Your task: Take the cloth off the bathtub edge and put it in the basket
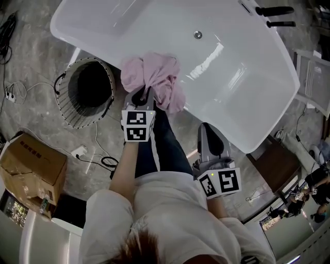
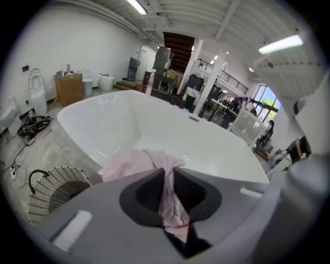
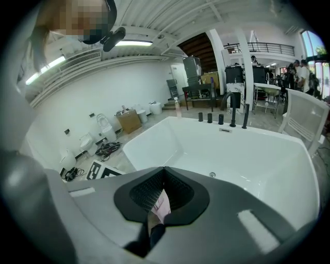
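Cloth: the pink cloth (image 1: pixel 154 80) is bunched on the near edge of the bathtub (image 1: pixel 242 62). One fold is drawn up into a peak, and the rest lies spread over the rim.
Left hand-held gripper: the left hand-held gripper (image 1: pixel 142 98) is clenched on that fold. In its own view, a strip of pink runs straight down between the dark pads (image 2: pixel 149 191), which press on it from both sides.
Right hand-held gripper: the right hand-held gripper (image 1: pixel 206 129) has its jaws closed tip to tip with nothing between them. It hangs by the tub's near rim, to the right of the cloth and apart from it.
Basket: the wire basket (image 1: pixel 67 105) stands on the floor just beside the tub. It is left of the cloth, not touching it, and its dark mouth faces up.
Bathtub fittings: black taps (image 1: pixel 273 15) stand on the far rim.
Floor: a cardboard box (image 1: pixel 33 170) sits near the basket, and cables (image 1: pixel 98 160) trail between them.
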